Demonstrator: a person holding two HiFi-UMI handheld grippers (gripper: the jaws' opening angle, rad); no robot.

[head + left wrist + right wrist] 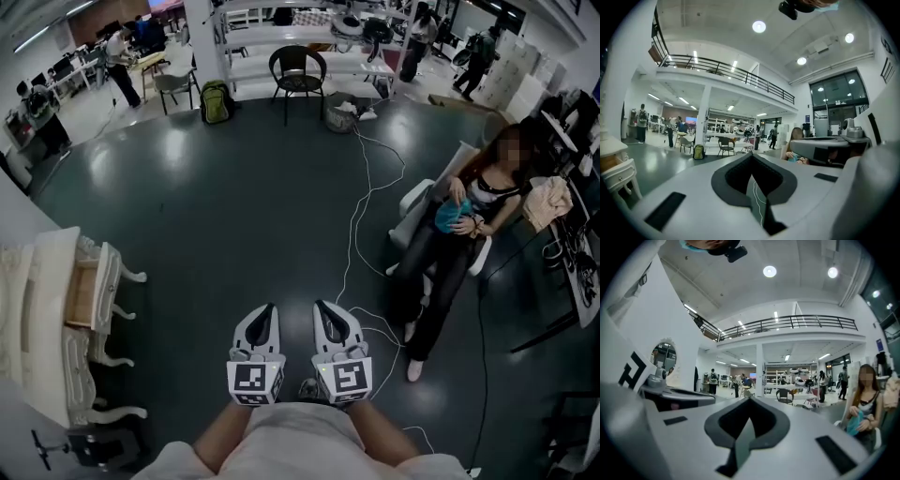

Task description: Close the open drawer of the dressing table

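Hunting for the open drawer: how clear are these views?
Head view: fisheye-bent, lamp glare on the dark floor, dressing table clear at the left edge. Left gripper view: drawer small, warped at the left rim. Right gripper view: evenly lit, near foreground soft.

The dressing table [42, 309] stood upright at the far left of the scene, partly cut off by the edge of the head view. It was cream-white, with a scalloped top edge and curved legs [129, 275] that ended in outward-curling feet. One drawer [82, 293] stood open, pulled out toward the right, clear of the table's front edge. Its inside was bare light-brown wood, and nothing could be made out in it. Its white front panel [107, 281] faced right, parallel to the table's front. The drawer sat level in its opening.
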